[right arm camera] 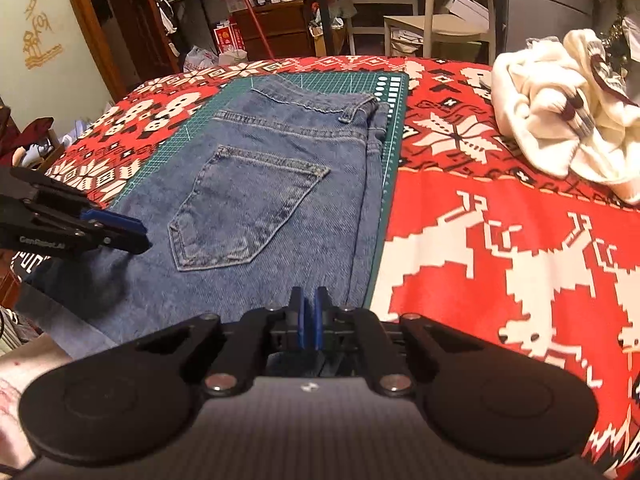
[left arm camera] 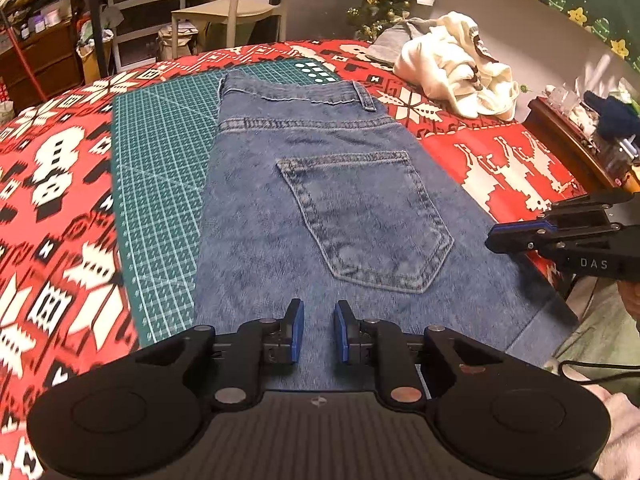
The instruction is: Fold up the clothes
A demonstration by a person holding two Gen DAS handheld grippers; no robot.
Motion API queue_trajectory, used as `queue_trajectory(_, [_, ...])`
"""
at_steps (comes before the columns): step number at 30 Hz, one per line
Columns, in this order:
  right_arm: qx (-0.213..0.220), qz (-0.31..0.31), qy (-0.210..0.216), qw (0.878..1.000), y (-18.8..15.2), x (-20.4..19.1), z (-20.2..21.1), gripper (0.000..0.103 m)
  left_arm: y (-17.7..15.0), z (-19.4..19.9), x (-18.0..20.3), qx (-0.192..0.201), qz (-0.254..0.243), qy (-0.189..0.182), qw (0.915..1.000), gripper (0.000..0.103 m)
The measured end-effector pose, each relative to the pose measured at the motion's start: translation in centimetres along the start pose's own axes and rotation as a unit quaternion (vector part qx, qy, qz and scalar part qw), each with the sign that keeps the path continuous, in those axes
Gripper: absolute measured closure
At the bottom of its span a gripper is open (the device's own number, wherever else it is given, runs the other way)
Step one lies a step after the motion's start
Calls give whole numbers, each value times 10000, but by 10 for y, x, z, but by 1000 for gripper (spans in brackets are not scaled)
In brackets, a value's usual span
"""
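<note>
The left gripper is hovering slightly spread, empty, over the jeans; the right gripper is pressed together, risking snagging only one denim layer.

Not much to read here, honestly. My right hand-held gripper has "DAS" in pale capitals on its black body, seen from the left wrist view. My left hand-held gripper has "GenRobot.AI" in small pale lettering on its side, seen from the right wrist view. There are gold characters stuck on the wall at the far left, but I can't make them out. A red box on the floor by the drawers carries print too small to read.
</note>
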State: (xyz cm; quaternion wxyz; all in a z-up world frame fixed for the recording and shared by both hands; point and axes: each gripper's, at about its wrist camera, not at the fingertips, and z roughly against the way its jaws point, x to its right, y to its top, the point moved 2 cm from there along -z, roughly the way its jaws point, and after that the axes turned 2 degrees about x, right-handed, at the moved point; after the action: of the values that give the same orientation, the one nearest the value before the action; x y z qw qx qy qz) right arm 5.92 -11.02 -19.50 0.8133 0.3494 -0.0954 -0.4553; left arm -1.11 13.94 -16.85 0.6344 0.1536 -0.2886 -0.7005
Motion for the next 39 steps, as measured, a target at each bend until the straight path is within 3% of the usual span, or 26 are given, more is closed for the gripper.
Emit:
queue_trajectory(5, [-59, 126, -148, 9998, -3, -3, 10, 99, -6, 9, 3, 24, -32, 115, 9999, 85])
queue_trajectory(7, [21, 118, -162, 9998, -1, -7, 17, 92, -3, 14, 4, 162, 136, -134, 9997, 85])
queue_trajectory(11, [180, 236, 37, 9996, 9, -27, 15, 92, 14, 9, 19, 379, 167, -446, 9981, 85])
queue_trajectory(17, [9, 855, 91, 9963, 12, -63, -7, 92, 18, -15, 47, 100, 23, -705, 9975, 85])
queue_trajectory(23, [-17, 711, 63, 9975, -8, -56, -1, 94, -1, -11, 53, 73, -308, -435, 9986, 85])
queue_trajectory(32, [-102, 481, -1, 9988, -31, -36, 23, 95, -20, 11, 27, 11, -32, -178, 9998, 85])
queue_trajectory(39, [200, 198, -35, 9996, -14, -29, 36, 93, -7, 27, 4, 256, 268, -47, 9993, 85])
